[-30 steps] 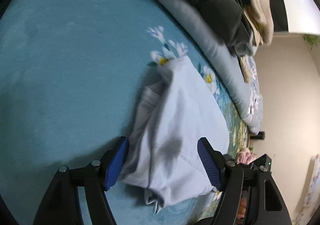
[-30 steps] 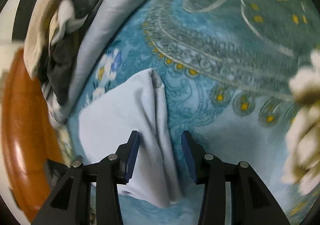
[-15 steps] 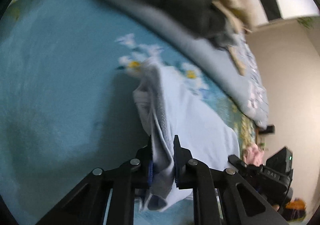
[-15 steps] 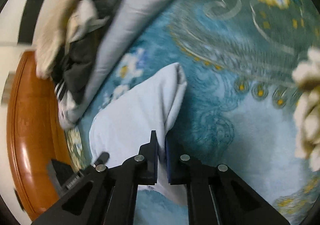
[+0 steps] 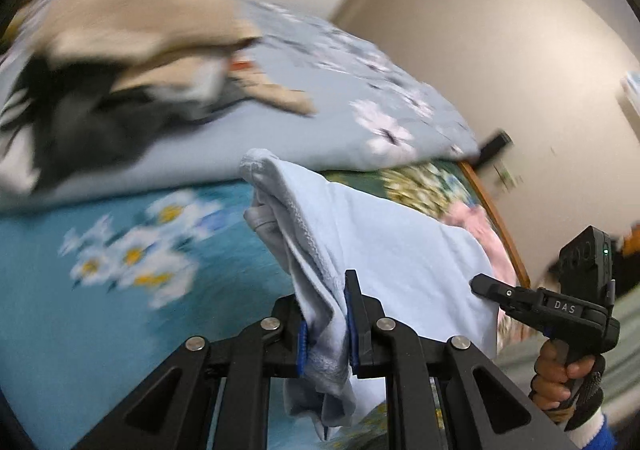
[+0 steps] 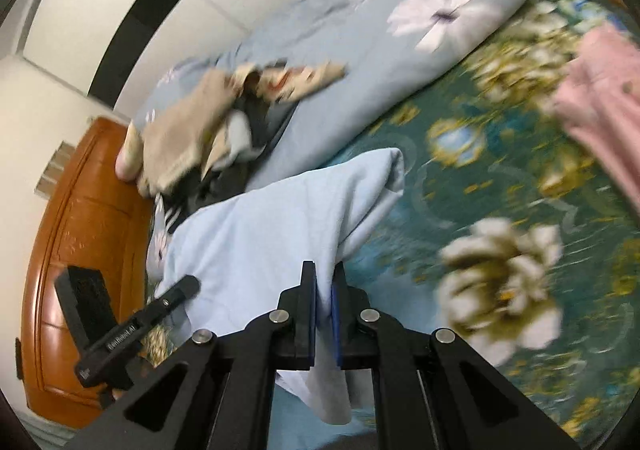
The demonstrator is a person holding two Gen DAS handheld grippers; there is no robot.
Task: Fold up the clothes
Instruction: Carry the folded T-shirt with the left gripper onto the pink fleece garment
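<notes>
A light blue garment (image 5: 384, 246) is lifted off the teal flowered bedspread (image 5: 100, 290) and hangs stretched between both grippers. My left gripper (image 5: 326, 334) is shut on its bunched near edge. My right gripper (image 6: 323, 314) is shut on the opposite edge of the same garment (image 6: 272, 242). The right gripper also shows at the right of the left wrist view (image 5: 552, 306), and the left gripper shows at the lower left of the right wrist view (image 6: 132, 330).
A pile of beige, dark and white clothes (image 5: 120, 62) lies on a folded grey-blue flowered quilt (image 5: 360, 110) at the back. A pink garment (image 6: 600, 90) lies on the bedspread to the right. A wooden headboard (image 6: 72, 250) stands at the left.
Both grippers closed on the garment's edges about half a second ago and have since lifted it off the bedspread; the views have tilted up toward the quilt and walls.
</notes>
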